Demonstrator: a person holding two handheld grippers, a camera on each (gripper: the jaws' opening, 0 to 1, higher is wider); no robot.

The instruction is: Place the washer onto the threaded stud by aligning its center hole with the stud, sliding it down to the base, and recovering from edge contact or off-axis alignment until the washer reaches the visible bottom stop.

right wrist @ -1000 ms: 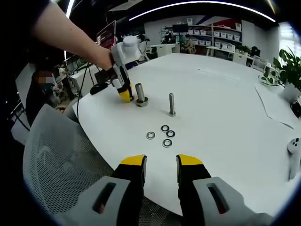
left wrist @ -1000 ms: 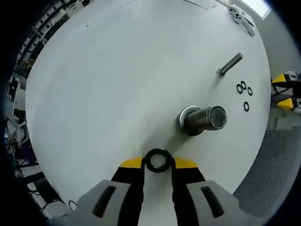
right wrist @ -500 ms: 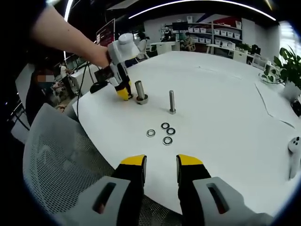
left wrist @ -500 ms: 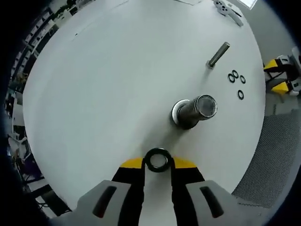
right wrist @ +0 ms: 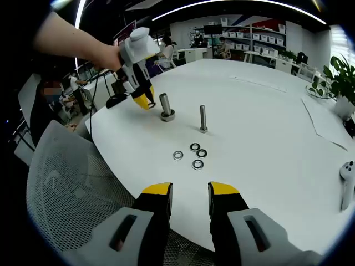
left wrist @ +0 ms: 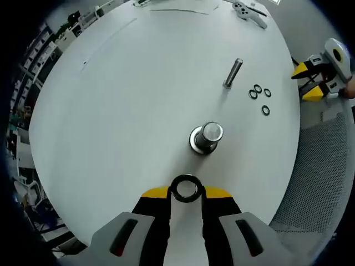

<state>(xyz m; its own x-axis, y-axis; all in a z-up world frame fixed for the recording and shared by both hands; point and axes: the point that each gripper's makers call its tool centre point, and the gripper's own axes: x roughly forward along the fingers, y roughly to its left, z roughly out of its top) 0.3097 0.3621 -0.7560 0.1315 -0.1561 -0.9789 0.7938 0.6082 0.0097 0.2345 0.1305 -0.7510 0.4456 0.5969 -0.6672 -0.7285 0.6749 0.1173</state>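
Washer (left wrist: 186,188), dark ring, clamped between the yellow-tipped jaws of the left gripper (left wrist: 186,192), held above the white round table (left wrist: 127,105); centre hole faces the camera. In the right gripper view the same gripper (right wrist: 145,101) hangs just beside the stud, carried by a person's hand (right wrist: 108,55).

Threaded stud (left wrist: 208,134), thick, upright on a flanged base, seen nearly end-on in the left gripper view, just beyond the held washer and apart from it. In the right gripper view it (right wrist: 165,106) stands near the table's left edge.

Right gripper (right wrist: 189,191): jaws parted with nothing between them, poised over the near edge of the table (right wrist: 266,127). It appears at the right border of the left gripper view (left wrist: 313,80), off the table rim.

Slim bolt (right wrist: 203,120), upright, to the right of the stud and well apart from it; also seen in the left gripper view (left wrist: 232,73).

Loose washers (right wrist: 192,155), four, flat on the table in a small cluster between the bolt and the right gripper; in the left gripper view (left wrist: 259,97) beside the bolt.

Mesh chair back (right wrist: 72,183), white, below the table's left edge.

Potted plant (right wrist: 333,77), far right of the table.
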